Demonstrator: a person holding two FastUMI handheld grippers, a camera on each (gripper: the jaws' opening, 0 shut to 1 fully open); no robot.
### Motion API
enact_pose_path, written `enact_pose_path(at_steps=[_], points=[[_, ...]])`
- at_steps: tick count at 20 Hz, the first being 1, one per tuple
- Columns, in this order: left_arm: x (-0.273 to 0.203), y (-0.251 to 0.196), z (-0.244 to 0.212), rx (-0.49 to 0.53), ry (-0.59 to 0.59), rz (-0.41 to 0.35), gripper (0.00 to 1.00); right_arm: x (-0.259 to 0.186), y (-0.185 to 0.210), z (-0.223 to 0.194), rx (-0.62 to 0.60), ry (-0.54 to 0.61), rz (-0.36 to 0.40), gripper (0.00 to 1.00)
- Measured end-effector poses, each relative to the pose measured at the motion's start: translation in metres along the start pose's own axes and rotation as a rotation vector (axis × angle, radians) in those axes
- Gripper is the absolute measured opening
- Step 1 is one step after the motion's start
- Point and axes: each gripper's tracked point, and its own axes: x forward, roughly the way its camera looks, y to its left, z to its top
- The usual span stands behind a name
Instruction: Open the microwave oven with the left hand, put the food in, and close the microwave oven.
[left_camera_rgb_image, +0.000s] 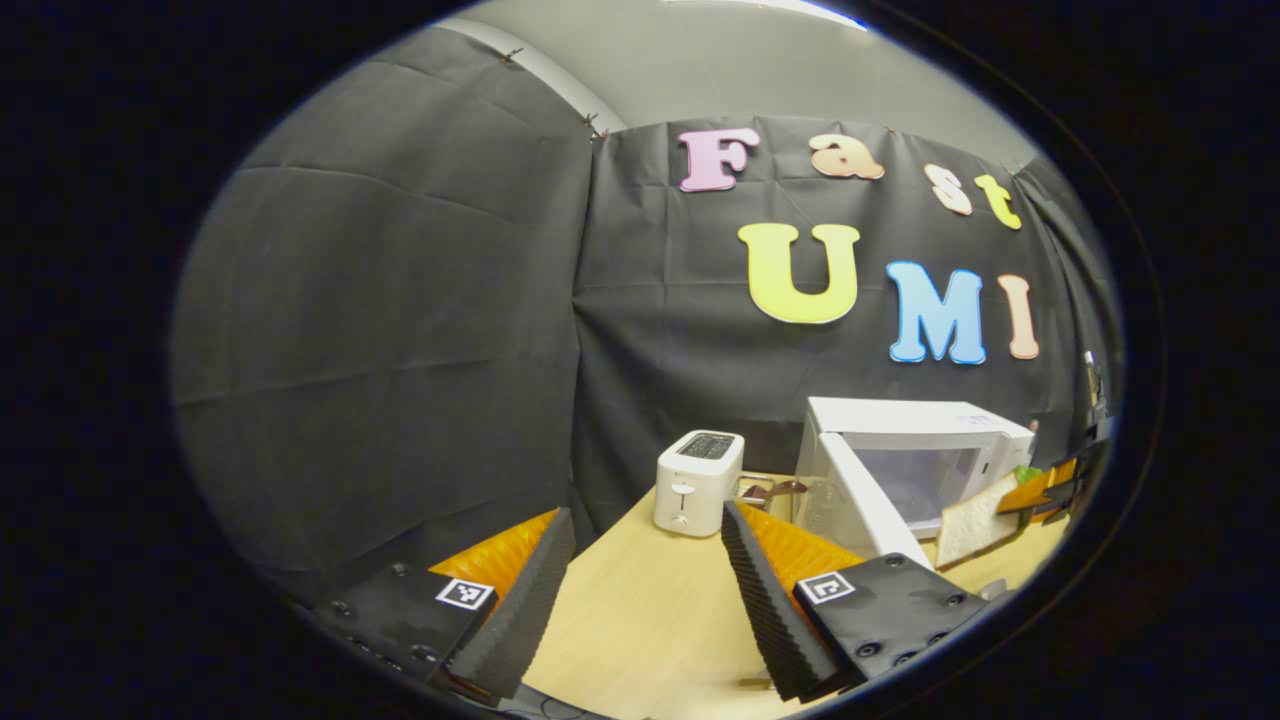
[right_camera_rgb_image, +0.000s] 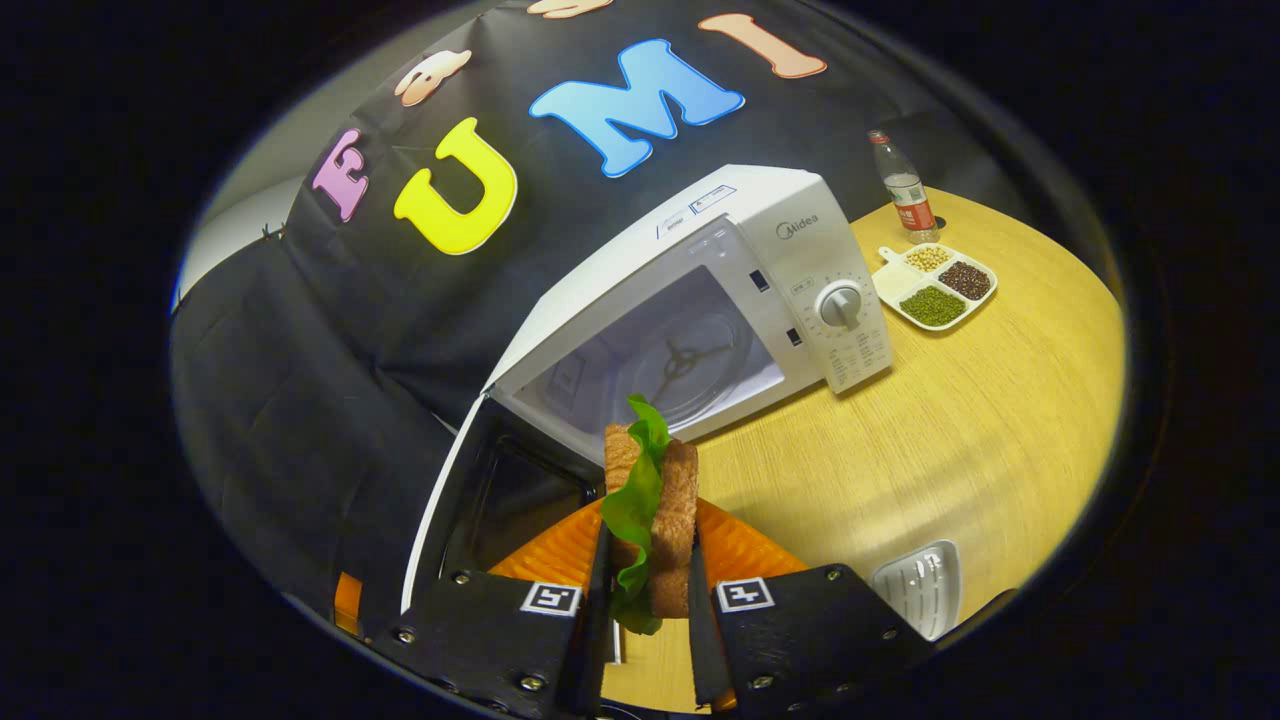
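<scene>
Right gripper view shows the right hand-held gripper (right_camera_rgb_image: 647, 590) pinching a sandwich (right_camera_rgb_image: 652, 520), two slices of brown bread with a green lettuce leaf (right_camera_rgb_image: 636, 505) between them; both fingers press on its sides, and its lower end is hidden between them. Just beyond it stands the white microwave oven (right_camera_rgb_image: 700, 290) with its door (right_camera_rgb_image: 470, 500) swung open to the left; the turntable support inside is visible, but the door's lower edge is cut off behind the gripper. On the far right of the desk (right_camera_rgb_image: 1000, 440) are a divided dish of beans (right_camera_rgb_image: 935, 285) and a bottle (right_camera_rgb_image: 905, 190).

Left gripper view shows the left hand-held gripper (left_camera_rgb_image: 640, 580) spread wide, holding nothing, above the desk. A white toaster (left_camera_rgb_image: 697, 480) stands ahead, with the microwave to its right. A small item between them is too unclear to name. At the right edge the sandwich and the other gripper are partly cut off.
</scene>
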Motion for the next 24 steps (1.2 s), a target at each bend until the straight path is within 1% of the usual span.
enact_pose_path(at_steps=[1,2,3,4,5,7,8,10,11,12,13,16,18,19,20,21,24], points=[[0.005,0.007,-0.001,0.001,0.006,-0.001,0.99,0.012,0.005,0.002,0.016,-0.028,-0.001,0.35],[0.009,0.011,-0.002,0.003,0.011,-0.004,0.95,0.024,0.008,0.003,0.033,-0.057,-0.002,0.35],[0.014,0.017,-0.002,0.003,0.022,-0.005,0.95,0.035,0.011,0.007,0.048,-0.085,-0.002,0.35],[0.018,0.024,-0.005,0.002,0.031,-0.003,0.98,0.046,0.012,0.011,0.065,-0.11,-0.005,0.35],[0.022,0.03,-0.008,-0.001,0.035,0.005,0.99,0.056,0.015,0.014,0.078,-0.132,-0.007,0.35],[0.031,0.039,-0.015,-0.014,0.057,0.014,0.99,0.077,0.017,0.02,0.097,-0.167,-0.009,0.35],[0.033,0.041,-0.016,-0.018,0.066,0.015,0.92,0.088,0.016,0.024,0.108,-0.187,-0.012,0.35],[0.038,0.044,-0.018,-0.011,0.075,0.026,0.98,0.108,0.013,0.032,0.132,-0.228,-0.02,0.35],[0.041,0.05,-0.02,-0.006,0.081,0.033,0.99,0.118,0.012,0.035,0.144,-0.246,-0.019,0.35],[0.042,0.059,-0.025,-0.001,0.088,0.042,0.96,0.128,0.012,0.037,0.154,-0.261,-0.018,0.35],[0.041,0.065,-0.028,0.004,0.099,0.047,0.99,0.136,0.012,0.04,0.161,-0.277,-0.016,0.35],[0.041,0.078,-0.04,0.022,0.13,0.066,0.99,0.159,0.014,0.05,0.167,-0.343,-0.006,0.35],[0.041,0.082,-0.05,0.037,0.158,0.074,0.96,0.176,0.009,0.054,0.163,-0.361,-0.016,0.34],[0.04,0.084,-0.053,0.042,0.167,0.078,0.99,0.185,0.006,0.057,0.158,-0.362,-0.024,0.35],[0.04,0.086,-0.053,0.047,0.17,0.08,0.99,0.193,0.003,0.058,0.15,-0.356,-0.029,0.35],[0.04,0.087,-0.055,0.053,0.171,0.082,0.96,0.202,0.0,0.057,0.141,-0.347,-0.034,0.35],[0.038,0.09,-0.056,0.066,0.179,0.087,0.97,0.215,-0.011,0.056,0.136,-0.34,-0.052,0.35]])
